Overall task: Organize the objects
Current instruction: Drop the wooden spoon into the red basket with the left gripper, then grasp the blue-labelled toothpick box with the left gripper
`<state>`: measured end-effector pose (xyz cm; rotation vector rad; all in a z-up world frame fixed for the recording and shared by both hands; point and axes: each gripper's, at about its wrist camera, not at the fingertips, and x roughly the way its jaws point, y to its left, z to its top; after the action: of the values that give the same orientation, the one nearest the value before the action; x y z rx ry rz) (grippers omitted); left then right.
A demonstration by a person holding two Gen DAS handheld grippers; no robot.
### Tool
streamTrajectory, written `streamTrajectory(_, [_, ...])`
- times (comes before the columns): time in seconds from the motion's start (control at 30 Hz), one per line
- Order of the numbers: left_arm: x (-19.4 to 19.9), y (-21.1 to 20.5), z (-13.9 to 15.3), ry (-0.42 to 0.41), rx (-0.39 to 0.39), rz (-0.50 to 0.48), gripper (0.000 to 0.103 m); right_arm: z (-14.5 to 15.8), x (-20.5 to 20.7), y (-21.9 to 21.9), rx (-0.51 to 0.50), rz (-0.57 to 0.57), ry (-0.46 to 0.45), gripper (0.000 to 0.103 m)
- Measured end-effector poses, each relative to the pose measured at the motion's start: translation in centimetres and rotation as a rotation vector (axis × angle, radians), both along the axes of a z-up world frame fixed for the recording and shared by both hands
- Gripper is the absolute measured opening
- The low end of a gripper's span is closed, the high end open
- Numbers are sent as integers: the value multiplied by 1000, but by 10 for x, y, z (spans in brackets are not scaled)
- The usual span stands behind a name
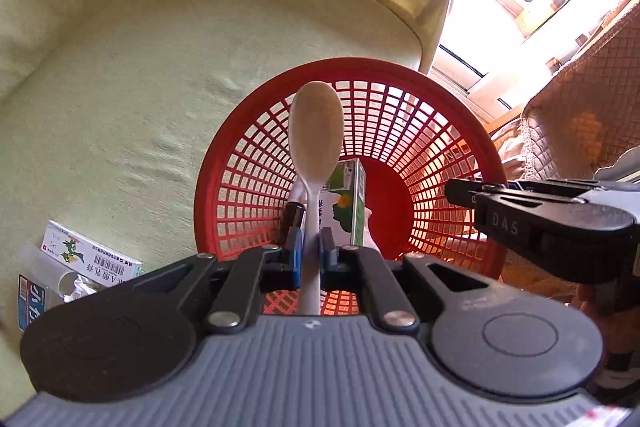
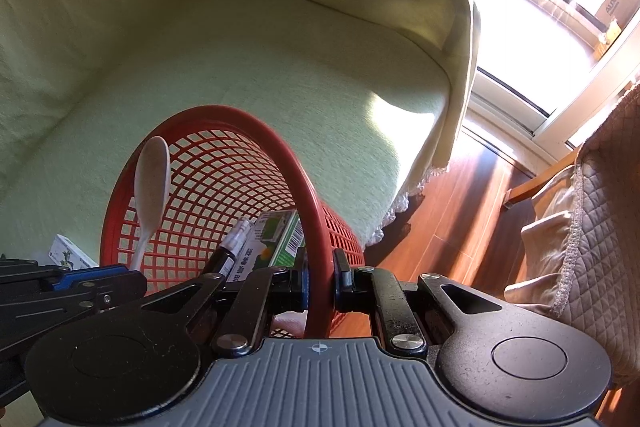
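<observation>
Sunlight floods in from the window at the right and falls across a sofa (image 2: pixel 248 75) draped in pale green cloth, where your red mesh basket (image 1: pixel 460 131) sits tipped with its mouth toward you. Your left gripper (image 1: pixel 310 259) is pinched tight on the handle of a white spoon (image 1: pixel 316 131), bowl end pointing forward over the basket's mouth. Your right gripper (image 2: pixel 320 281) is clamped on the basket's rim and seems to be what holds it at this tilt. Inside already lie a green carton (image 2: pixel 280 239) and a marker pen (image 2: pixel 234 245), leaning against each other near the low side. The step in hand looks like dropping the spoon in with them. Keep the right hand steady so the rim does not swing while the left moves. Carry the spoon's bowl well past the rim and down toward the solid base before you let the fingers part; released too high, it may bounce off the mesh or slide out of the tilted mouth. Aim for the bare side, away from the carton. A white box (image 1: pixel 90 259) and a clear packet (image 1: pixel 38 301) lie on the cloth at the left, likely next.
</observation>
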<state>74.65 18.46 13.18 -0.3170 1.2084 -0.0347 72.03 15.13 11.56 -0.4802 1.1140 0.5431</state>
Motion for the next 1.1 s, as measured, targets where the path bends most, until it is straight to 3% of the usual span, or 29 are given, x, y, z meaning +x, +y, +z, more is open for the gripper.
streamTrajectory(0.2, [11, -7, -3, 8, -29, -2, 6, -1, 3, -2, 3, -6, 3, 8])
streamTrajectory(0.3, [12, -8, -4, 2, -29, 6, 15, -1, 5, -2, 4, -9, 5, 8])
streamTrajectory(0.57, [6, 5, -2, 2, -18, 57, 22, 0, 5, 0, 7, -15, 7, 8])
streamTrajectory(0.87, [-34, 48, 1, -1, 67, 161, 32, 0, 9, 0, 13, -30, 16, 8])
streamTrajectory(1.1, [-85, 100, -18, 36, 158, 319, 40, 1, 14, -4, 19, -53, 34, 8])
